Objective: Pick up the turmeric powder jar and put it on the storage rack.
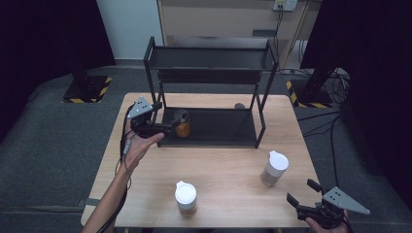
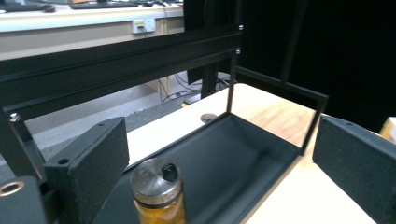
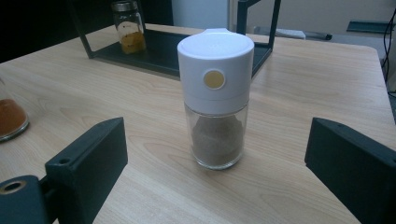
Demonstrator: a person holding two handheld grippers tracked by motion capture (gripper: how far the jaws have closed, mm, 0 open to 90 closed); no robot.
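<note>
A small glass jar of amber spice with a metal lid [image 1: 182, 125] stands on the left end of the lower shelf of a black two-tier rack [image 1: 243, 138]. My left gripper [image 1: 170, 127] is open and reaches in from the left. In the left gripper view this jar [image 2: 156, 191] sits between the jaws, close to the left one, with a wide gap to the right one. My right gripper [image 1: 300, 191] is open near the table's front right corner. It faces a white-lidded jar of brown powder [image 3: 215, 98], which stands apart from both jaws.
A second white-lidded jar [image 1: 186, 197] with orange contents stands at the table's front middle. The rack's upper shelf [image 1: 209, 58] overhangs the lower one. A small dark disc [image 1: 239, 105] lies on the table behind the rack. A forearm comes in at bottom left.
</note>
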